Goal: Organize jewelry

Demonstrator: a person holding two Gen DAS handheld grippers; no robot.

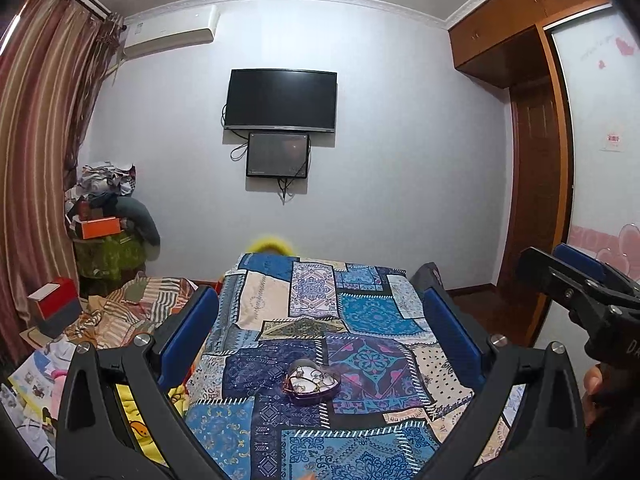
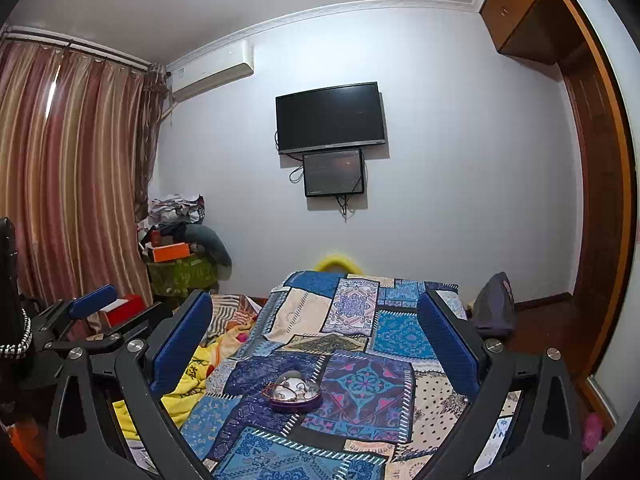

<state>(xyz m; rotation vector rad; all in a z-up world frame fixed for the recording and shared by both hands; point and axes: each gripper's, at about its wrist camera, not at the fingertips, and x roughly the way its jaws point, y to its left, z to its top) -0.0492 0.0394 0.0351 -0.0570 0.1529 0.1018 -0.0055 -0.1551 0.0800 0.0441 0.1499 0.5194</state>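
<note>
On the bed [image 1: 360,312], over its patchwork blanket [image 2: 384,328] of blue, cream and purple squares, sits a small purple heart-shaped dish [image 1: 312,386] with the jewelry [image 1: 306,376] heaped inside: thin rings and chains whose single pieces I cannot tell apart. It lies near the middle of the blanket, towards my end of the bed and well away from the far edge by the wall. My left claw [image 1: 320,336] hangs above the blanket with its blue pads spread wide, the dish showing between them, and it has hold of nothing. My right claw [image 2: 316,340] is likewise spread wide and empty, lined up on the same dish [image 2: 294,392] from a little further right; neither claw touches the dish. Each claw shows at the side of the other's view, apart from it. Beside the bed's left edge lie yellow and striped bedding [image 2: 200,368] and a red box [image 1: 54,304]. Beyond the far end of the bed, a dark television [image 1: 280,100] hangs on the wall with a smaller screen [image 1: 278,155] just below it.
</note>
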